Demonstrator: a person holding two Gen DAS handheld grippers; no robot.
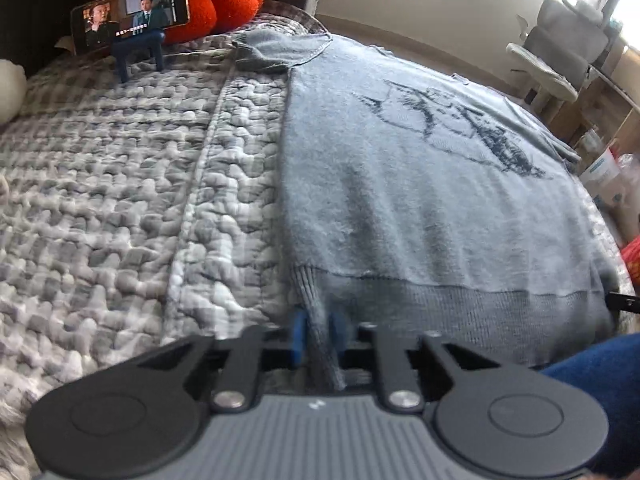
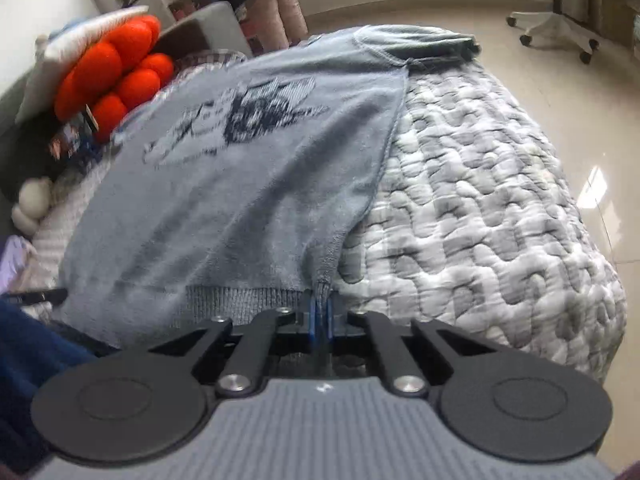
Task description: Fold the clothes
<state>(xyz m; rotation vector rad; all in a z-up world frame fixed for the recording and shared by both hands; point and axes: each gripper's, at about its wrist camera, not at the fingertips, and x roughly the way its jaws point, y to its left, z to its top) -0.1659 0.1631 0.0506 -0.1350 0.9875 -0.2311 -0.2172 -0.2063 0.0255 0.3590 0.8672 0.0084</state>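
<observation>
White subtitle line along the bottom of the phone screen (image 1: 130, 14) on its stand, characters too small to read, dark knitted picture on the grey sweater (image 1: 440, 160), no letters, nothing else legible

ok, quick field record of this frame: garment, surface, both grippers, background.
garment: grey sweater, spread flat, dark graphic facing up
surface: quilted grey-white bedspread
left gripper: shut on sweater's ribbed hem corner
right gripper: shut on the opposite hem corner
background: orange cushion, phone on stand, office chair
</observation>
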